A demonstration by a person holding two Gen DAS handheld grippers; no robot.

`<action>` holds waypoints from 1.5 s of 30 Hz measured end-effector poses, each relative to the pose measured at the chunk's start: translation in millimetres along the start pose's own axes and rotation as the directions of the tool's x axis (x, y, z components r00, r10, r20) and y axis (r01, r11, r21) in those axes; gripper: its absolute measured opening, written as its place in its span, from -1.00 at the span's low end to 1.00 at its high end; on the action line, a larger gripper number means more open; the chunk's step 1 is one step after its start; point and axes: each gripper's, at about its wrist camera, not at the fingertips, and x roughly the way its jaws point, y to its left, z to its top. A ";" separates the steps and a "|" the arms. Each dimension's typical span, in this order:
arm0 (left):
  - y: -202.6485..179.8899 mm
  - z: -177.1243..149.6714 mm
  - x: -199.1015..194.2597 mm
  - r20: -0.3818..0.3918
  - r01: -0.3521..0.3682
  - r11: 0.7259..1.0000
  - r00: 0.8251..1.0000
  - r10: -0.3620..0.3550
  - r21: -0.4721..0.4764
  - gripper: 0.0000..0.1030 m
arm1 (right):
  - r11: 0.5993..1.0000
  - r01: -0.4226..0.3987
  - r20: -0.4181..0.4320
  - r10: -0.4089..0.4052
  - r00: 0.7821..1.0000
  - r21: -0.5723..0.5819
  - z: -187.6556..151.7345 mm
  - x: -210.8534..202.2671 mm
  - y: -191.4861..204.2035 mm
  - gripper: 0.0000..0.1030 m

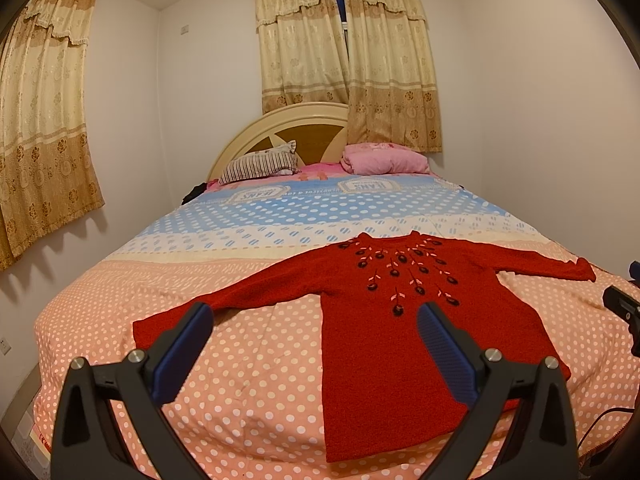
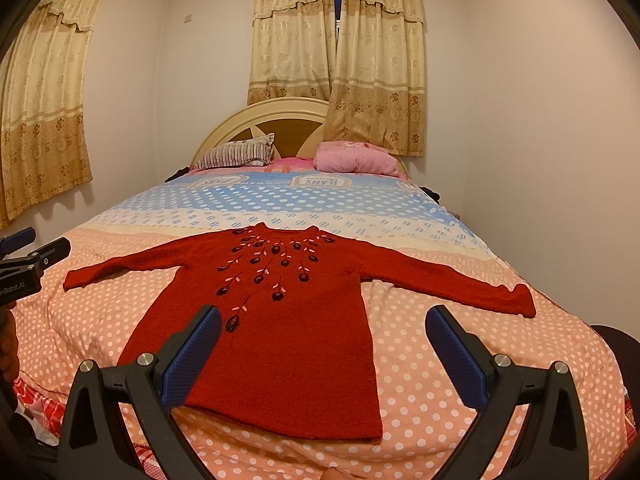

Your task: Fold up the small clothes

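Observation:
A small red knitted sweater (image 1: 384, 340) with dark embroidered flowers on the chest lies flat on the bed, front up, both sleeves spread wide, hem toward me. My left gripper (image 1: 314, 320) hovers open above the near edge, over the left sleeve and the hem's left side, holding nothing. In the right wrist view the same sweater (image 2: 288, 344) lies centred. My right gripper (image 2: 324, 322) is open above its lower half, empty. The left gripper (image 2: 24, 256) shows at the left edge of that view, and the right gripper (image 1: 624, 308) at the right edge of the left wrist view.
The bed (image 1: 248, 380) has a pink polka-dot cover near me and blue dotted bands farther back. A striped pillow (image 1: 260, 164) and a pink pillow (image 1: 384, 159) lie by the headboard. Curtains (image 1: 344, 60) hang behind. White walls close in on both sides.

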 end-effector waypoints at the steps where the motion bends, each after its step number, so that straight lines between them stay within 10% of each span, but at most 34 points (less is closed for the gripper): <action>1: 0.3 0.2 0.0 0.000 0.001 1.000 1.000 -0.001 -0.002 1.00 | 1.000 0.000 0.000 0.000 1.000 0.000 0.1 0.1 0.1 0.98; 26: 1.4 -7.5 27.0 -0.049 -0.009 1.000 0.999 0.009 0.013 1.00 | 0.999 -0.035 -0.032 0.036 0.999 0.031 -3.5 16.6 -14.4 0.98; 45: -34.9 8.1 148.5 -0.177 0.033 0.998 0.984 -0.022 0.060 1.00 | 0.891 0.129 -0.233 -0.027 0.972 0.436 -25.2 114.0 -194.6 0.98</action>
